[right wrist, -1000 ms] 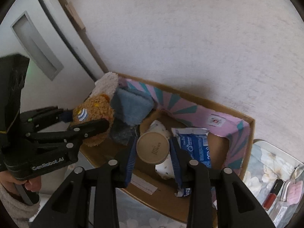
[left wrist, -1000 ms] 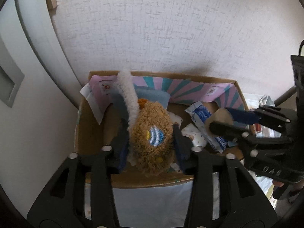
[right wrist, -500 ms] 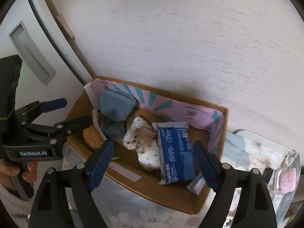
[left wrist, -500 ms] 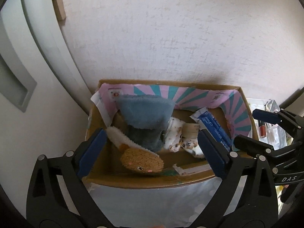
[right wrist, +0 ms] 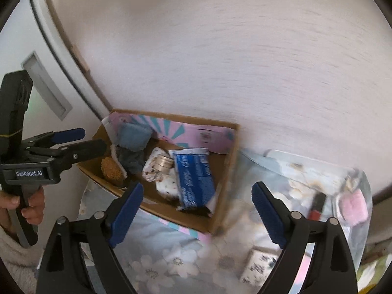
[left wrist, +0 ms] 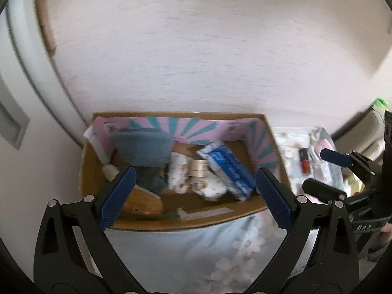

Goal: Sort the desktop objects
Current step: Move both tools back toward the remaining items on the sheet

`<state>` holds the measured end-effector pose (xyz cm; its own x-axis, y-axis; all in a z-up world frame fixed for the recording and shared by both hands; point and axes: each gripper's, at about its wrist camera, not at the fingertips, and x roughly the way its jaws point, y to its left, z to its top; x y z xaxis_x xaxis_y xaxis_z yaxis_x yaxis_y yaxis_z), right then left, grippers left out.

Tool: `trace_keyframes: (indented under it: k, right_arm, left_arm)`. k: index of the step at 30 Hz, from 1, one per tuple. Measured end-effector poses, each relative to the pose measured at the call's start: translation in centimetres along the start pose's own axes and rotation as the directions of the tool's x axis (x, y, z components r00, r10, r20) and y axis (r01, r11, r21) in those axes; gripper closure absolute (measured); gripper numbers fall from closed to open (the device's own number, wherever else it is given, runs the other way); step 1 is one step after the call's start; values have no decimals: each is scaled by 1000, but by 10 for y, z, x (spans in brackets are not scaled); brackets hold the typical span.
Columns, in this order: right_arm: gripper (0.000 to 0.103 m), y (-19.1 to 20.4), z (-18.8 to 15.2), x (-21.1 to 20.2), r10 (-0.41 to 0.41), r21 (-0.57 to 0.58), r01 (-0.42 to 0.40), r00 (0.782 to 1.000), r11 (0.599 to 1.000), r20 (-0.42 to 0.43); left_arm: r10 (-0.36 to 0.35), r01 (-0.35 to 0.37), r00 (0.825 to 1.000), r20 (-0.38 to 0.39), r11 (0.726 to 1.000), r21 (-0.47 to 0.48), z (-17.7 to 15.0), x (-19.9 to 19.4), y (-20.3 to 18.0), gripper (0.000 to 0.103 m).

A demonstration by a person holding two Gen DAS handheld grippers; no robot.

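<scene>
Both the left gripper and the right gripper hung spread and empty over the box (against the wall), where the plush, tape roll, blue pack and cloth lay.

box: open cardboard box sits on the floral tablecloth, against the textured wall
box left end: brown plush toy at the near corner; folded blue-grey cloth behind it
box middle: small round tape roll lies on the white patterned fabric bundle
box right part: blue plastic tissue pack, touching the roll's right side
right of box: red lipstick tube on the tablecloth, well apart from the box
near right: small patterned white box on the tablecloth, in front of the cardboard box
</scene>
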<state>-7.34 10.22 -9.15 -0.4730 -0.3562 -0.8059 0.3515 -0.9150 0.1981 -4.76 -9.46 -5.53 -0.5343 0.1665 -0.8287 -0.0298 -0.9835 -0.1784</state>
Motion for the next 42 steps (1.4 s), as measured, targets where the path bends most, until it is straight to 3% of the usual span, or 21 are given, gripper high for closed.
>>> trace_keyframes:
  k: [7,12,14,16,22,28,35,42]
  right_arm:
    - [15,-50,-17,-64,-123,17,122,990,992,68]
    - [15,-88,-25,-123,-245,-1,246,963,969,109]
    - [15,-100,-33,-139,-314,5,316,940,949,134]
    - [15,-110,-42,-144,-340,26,339,931,940,133]
    - [15,-134,-77,-127,-239,16,238,969,971,67]
    - [15,-146,-99,-91,-84,-96,82,996,992,-14]
    - [15,-146,-112,-48,18,-316,-52,994,947,-109]
    - [16,-150,-119,5,93,-452,-188,970,872,-224]
  left_arm:
    - [-22,17,998,56,995,101,-2,-18,-48,5]
    - [-86,74,994,62,984,162,-9,-22,-87,5]
    - [-108,98,993,52,979,179,-13,-18,-103,5]
    - [-131,123,991,31,973,196,-22,-12,-122,5]
    - [-137,146,989,-52,956,255,-64,15,-168,5]
    - [-118,148,982,-145,965,215,-111,56,-193,7]
    - [-108,128,978,-176,986,107,-142,99,-207,8]
    - [-56,75,981,-187,993,94,-145,135,-223,8]
